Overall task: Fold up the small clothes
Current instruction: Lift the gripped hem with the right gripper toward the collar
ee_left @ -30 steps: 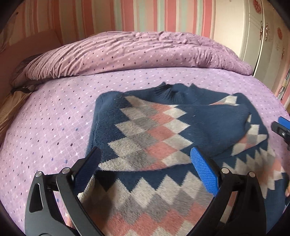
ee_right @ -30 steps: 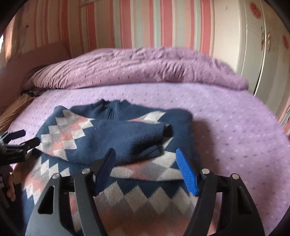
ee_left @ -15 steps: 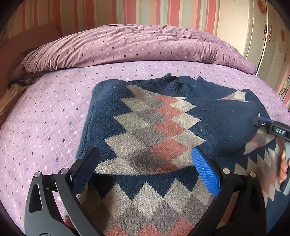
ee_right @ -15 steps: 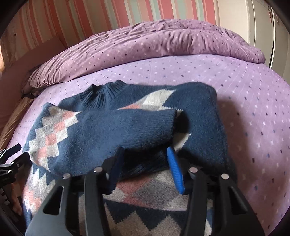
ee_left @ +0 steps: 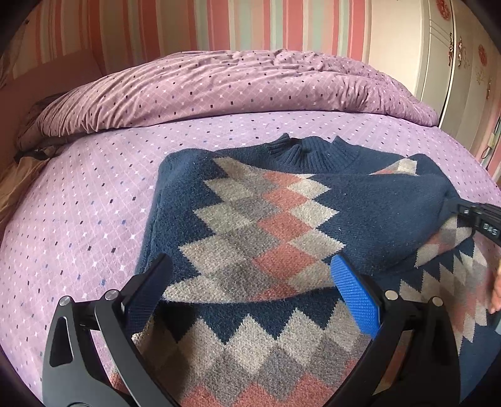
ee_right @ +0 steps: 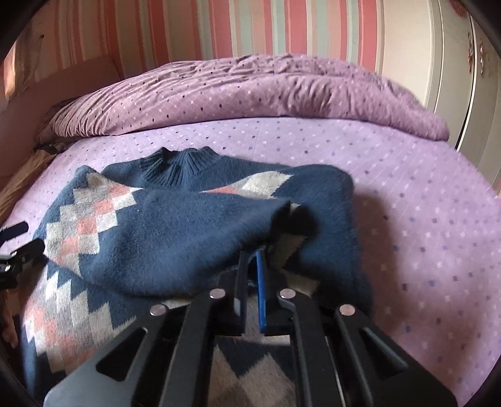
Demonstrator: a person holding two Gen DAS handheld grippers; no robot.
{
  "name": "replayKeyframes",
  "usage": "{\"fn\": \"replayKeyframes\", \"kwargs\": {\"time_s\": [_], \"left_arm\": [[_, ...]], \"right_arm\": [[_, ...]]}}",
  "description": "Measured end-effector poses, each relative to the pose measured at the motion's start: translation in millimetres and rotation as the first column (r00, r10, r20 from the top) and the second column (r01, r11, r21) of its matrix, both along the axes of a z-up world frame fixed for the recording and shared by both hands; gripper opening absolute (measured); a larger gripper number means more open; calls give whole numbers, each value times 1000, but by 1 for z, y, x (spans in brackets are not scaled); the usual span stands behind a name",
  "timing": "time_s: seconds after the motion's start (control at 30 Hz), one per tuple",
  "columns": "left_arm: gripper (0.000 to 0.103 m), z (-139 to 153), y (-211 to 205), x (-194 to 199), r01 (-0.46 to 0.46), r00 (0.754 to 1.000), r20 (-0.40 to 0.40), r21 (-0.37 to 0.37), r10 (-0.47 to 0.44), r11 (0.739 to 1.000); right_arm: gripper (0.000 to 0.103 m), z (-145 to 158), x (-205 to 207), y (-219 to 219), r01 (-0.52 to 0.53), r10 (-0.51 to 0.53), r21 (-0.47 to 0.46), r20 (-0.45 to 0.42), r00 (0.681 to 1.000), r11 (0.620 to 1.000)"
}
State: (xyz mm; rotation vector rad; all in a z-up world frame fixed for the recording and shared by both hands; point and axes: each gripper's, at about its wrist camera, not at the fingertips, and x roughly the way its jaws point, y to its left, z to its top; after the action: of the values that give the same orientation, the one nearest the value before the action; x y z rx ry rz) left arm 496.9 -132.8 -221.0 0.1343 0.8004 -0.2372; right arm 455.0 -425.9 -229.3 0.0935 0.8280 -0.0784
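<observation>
Two grippers work over one small knitted sweater (ee_left: pixel 250 238) that lies flat on a bed (ee_left: pixel 78 203) with a lilac dotted sheet. The sweater is navy blue with a diamond pattern in grey, cream and salmon pink. Its ribbed collar (ee_left: pixel 300 150) points toward the far edge of the bed, where a rumpled purple duvet (ee_left: pixel 235 84) is heaped along the striped wall (ee_left: pixel 188 28). One sleeve (ee_right: pixel 175 238) is folded across the chest of the sweater, and its cuff end (ee_right: pixel 281 213) reaches toward the right side of the garment.

The right gripper (ee_right: pixel 252 260) has just been closing, and its jaws now stand almost together, pinching the navy knit at the lower edge of the folded sleeve near the cuff. The blue pad (ee_right: pixel 260 281) is seen only as a thin strip beside the dark finger. In the left wrist view this gripper shows as a black piece at the right edge of the picture, touching the sweater.

The left gripper (ee_left: pixel 250 288) has its jaws wide apart, above the left half of the sweater, near the lower edge of the folded part. Its blue pad (ee_left: pixel 357 300) and its dark finger (ee_left: pixel 147 291) stand on either side of the patterned knit and do not press it. Whether the tips touch the fabric I cannot tell.

A white wardrobe (ee_left: pixel 438 62) stands beyond the right edge of the bed.
</observation>
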Motion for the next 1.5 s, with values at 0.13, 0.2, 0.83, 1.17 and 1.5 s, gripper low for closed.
{"fn": "replayKeyframes", "kwargs": {"time_s": [0.13,0.2,0.83,1.17,1.5], "left_arm": [[100,-3,0,1,-5,1000,-1,9,5,1000],[100,-6,2,5,-11,1000,-8,6,11,1000],[97,-54,20,60,-38,989,-141,-4,37,999],[99,-54,18,58,-33,991,-129,15,35,999],[100,1,25,5,-17,999,-33,-60,15,998]], "right_arm": [[5,-16,-5,-2,19,-20,-25,-72,997,1000],[4,-28,-5,-3,14,-16,-22,-103,995,1000],[0,-48,30,7,49,-45,24,-158,986,999],[0,-50,34,6,63,-56,37,-163,985,997],[38,14,-21,20,3,-3,10,67,998,1000]]}}
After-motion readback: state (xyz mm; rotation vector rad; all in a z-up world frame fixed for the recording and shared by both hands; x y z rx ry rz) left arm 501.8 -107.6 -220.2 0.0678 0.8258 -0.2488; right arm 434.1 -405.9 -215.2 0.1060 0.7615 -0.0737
